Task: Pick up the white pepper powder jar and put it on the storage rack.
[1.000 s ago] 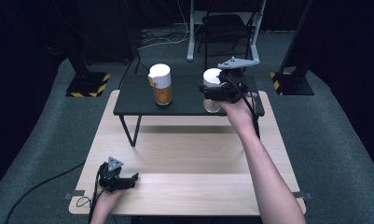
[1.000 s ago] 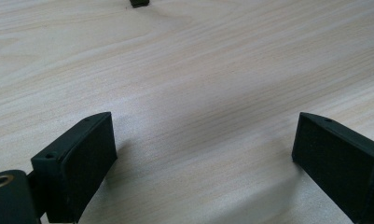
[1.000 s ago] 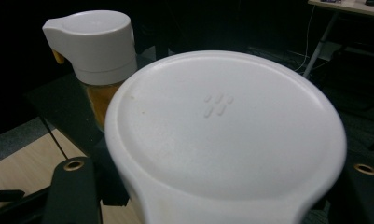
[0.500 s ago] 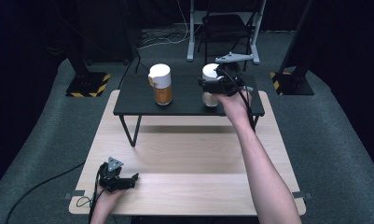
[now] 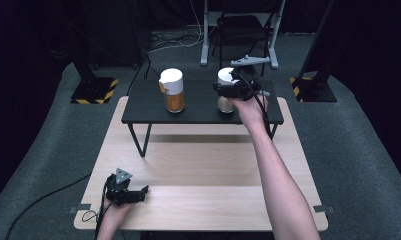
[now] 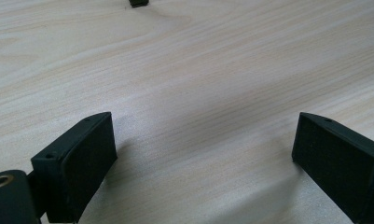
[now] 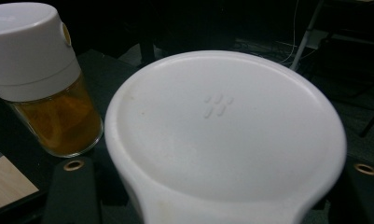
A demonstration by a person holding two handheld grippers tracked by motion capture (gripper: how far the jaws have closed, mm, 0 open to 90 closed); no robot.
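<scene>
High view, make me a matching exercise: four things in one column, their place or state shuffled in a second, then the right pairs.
1. left gripper
2. right gripper
3. orange-filled jar
4. black stand

A. jaws around a white-lidded jar
B. open on the wooden table
C. holds both jars
D. stands free, left on the stand

Pairs: 1-B, 2-A, 3-D, 4-C

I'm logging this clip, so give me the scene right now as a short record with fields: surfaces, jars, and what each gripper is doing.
surfaces: wooden table; small black table standing on its far part
jars: orange-filled jar and second white-lidded jar, both on the small black table
left gripper: open, low over the bare wood near the front edge
right gripper: jaws on either side of the second jar; contact unclear
</scene>
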